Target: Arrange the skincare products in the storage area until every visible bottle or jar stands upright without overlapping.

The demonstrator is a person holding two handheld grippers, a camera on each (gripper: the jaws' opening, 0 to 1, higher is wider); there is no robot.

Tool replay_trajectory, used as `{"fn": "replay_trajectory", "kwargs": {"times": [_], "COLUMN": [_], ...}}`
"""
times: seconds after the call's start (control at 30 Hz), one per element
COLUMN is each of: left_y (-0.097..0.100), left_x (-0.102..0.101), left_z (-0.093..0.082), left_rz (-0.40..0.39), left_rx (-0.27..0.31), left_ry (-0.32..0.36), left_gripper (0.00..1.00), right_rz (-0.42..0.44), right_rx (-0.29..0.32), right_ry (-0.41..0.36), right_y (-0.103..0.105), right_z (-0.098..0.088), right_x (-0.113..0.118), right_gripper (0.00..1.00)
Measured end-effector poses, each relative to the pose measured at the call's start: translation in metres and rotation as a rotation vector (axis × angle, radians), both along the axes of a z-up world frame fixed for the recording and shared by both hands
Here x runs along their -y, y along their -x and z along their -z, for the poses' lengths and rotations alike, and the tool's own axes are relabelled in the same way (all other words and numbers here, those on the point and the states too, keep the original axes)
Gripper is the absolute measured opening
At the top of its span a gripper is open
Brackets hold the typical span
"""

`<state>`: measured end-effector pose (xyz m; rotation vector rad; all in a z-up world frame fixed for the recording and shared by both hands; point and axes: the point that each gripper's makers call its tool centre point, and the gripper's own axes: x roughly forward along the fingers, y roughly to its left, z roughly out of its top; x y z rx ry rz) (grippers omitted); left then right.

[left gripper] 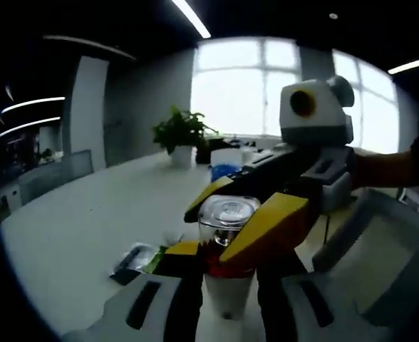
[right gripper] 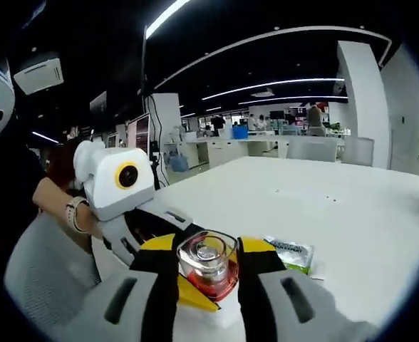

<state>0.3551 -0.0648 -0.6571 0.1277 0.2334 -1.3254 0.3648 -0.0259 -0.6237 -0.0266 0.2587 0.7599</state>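
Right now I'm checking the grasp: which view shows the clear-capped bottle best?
The left gripper view: the clear-capped bottle shows its cap, red band and pale body between the left hand-held gripper and the right hand-held gripper. The right gripper view gives the cap from above and some red liquid.

no legible text, labels or signs

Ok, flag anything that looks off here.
Both grippers, left and right, meet around one clear-capped bottle, held above the white table. A green-edged packet lies flat nearby. Nothing looks spilled or broken.
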Motion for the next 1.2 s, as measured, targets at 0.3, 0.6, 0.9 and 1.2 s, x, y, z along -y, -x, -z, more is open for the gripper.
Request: {"fn": "replay_trajectory", "kwargs": {"times": [0.3,0.6,0.9,1.2], "left_y": [-0.006,-0.006,0.0,0.005], "left_x": [-0.003,-0.011,-0.011,-0.01], "left_z": [0.001,0.033,0.052,0.053], "left_rz": [-0.005,0.006,0.028,0.041], "left_rx": [0.026,0.01,0.011,-0.003], "left_ry": [-0.002,-0.109,-0.167,-0.156], "left_gripper": [0.33,0.39,0.3,0.25], "right_rz": [-0.004,0.0,0.0,-0.003], "right_rx": [-0.011,-0.017,-0.033,-0.037], "right_ry": [0.004,0.003,-0.001,0.002], "right_y": [0.001,0.0,-0.002,-0.003], "right_z": [0.001,0.001,0.002,0.004], "right_x": [-0.002,-0.001,0.002,0.005], "right_gripper": [0.3,0.3,0.3,0.31]}}
